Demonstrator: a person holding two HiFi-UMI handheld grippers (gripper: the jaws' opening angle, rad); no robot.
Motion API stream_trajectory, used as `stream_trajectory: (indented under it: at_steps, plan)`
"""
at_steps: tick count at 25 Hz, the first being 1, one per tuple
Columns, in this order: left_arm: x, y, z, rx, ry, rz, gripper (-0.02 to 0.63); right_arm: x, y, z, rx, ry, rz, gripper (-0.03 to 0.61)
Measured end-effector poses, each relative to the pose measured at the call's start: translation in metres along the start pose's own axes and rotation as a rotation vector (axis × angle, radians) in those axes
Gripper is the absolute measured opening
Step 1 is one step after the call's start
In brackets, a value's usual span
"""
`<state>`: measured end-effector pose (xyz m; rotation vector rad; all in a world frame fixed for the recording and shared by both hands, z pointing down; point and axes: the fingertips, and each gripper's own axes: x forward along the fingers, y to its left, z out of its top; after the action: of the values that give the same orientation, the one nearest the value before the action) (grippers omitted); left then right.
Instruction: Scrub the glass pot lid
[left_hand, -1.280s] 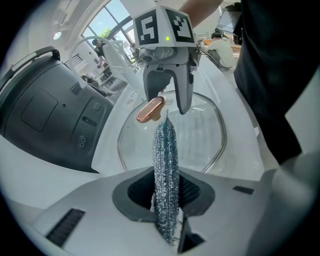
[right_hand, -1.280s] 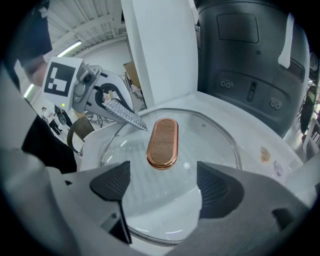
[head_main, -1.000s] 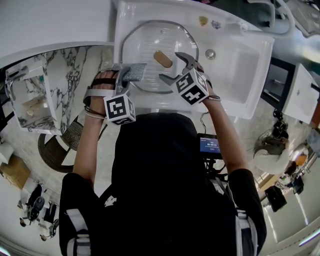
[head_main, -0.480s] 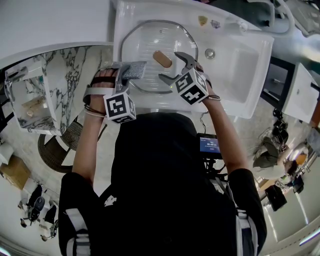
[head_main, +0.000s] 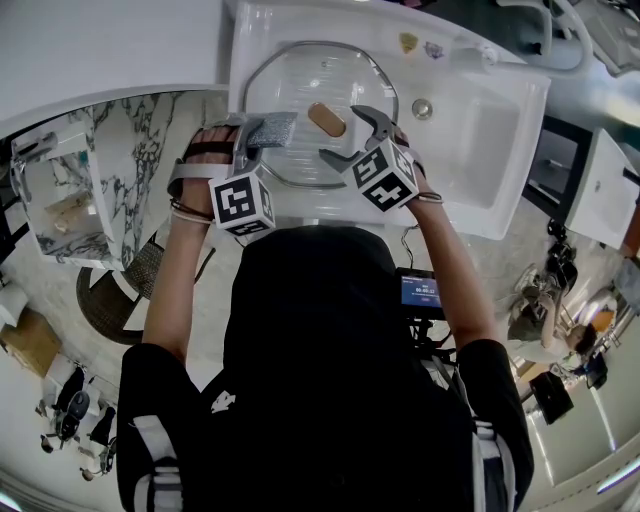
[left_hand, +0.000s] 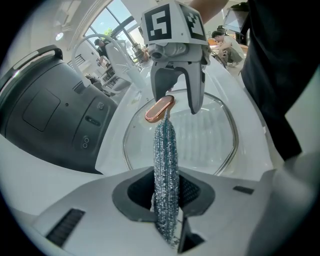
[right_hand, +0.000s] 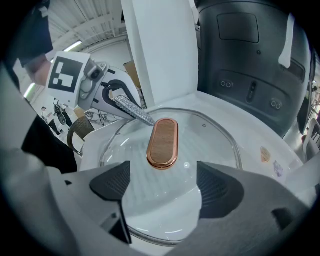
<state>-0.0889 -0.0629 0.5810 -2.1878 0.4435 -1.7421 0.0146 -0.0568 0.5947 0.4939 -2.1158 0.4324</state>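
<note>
Person's torso (head_main: 340, 350): black fabric that fills the lower half of the head view and hides the near front of the sink.
Left gripper (left_hand: 166, 195): pale grey plastic shell with dark ribbed pads. Its fingers are closed narrow on the scouring pad.
Scouring pad (left_hand: 165, 150): silvery metallic mesh with a coarse, glittering weave. It is seen edge-on as a thin upright strip, and its lower end is buried between the pads.
Right gripper (right_hand: 162, 190): same grey shell. Its fingers are spread wide with only the lid's glass showing between them, and they grip nothing.
Glass pot lid (right_hand: 210, 140): clear glass with a thin metal rim, rounded with flattened sides. It lies flat in the sink under both grippers, and the right gripper's fingers cover its near edge.
Knob (right_hand: 162, 142): flat oblong of wood grain framed in a copper-coloured band, at the lid's centre. The pad's far end reaches up to one end of it, but whether they touch cannot be told.
Sink (head_main: 480, 130): glossy white with rounded corners.
Drain (head_main: 421, 107): small metal ring just beside the lid's right edge.
Dark housing (right_hand: 250, 65): matt grey moulded panels behind the sink, cut off by the frame. What it is cannot be made out.
</note>
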Motion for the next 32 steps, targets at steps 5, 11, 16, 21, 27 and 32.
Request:
stream_trajectory:
  at_steps: [5, 11, 16, 21, 27, 32]
  plan:
    - [0.007, 0.013, 0.001, -0.001, 0.0, 0.018, 0.071, 0.0, 0.0, 0.0, -0.001, -0.002, 0.0, 0.379]
    - [0.015, 0.029, 0.005, 0.006, 0.004, 0.04, 0.071, 0.0, 0.001, 0.0, 0.0, 0.003, 0.003, 0.379]
    - [0.021, 0.039, 0.008, 0.02, 0.003, 0.051, 0.071, 0.0, 0.0, 0.0, -0.002, 0.001, 0.002, 0.38]
    - [0.028, 0.047, 0.011, 0.023, 0.003, 0.053, 0.071, 0.0, 0.0, 0.001, -0.004, 0.001, 0.001, 0.379]
    - [0.036, 0.058, 0.017, 0.029, 0.001, 0.066, 0.071, 0.001, 0.0, 0.0, -0.002, 0.001, 0.003, 0.379]
    - [0.042, 0.066, 0.02, 0.025, -0.001, 0.068, 0.072, 0.001, 0.0, 0.001, -0.002, 0.003, 0.003, 0.379]
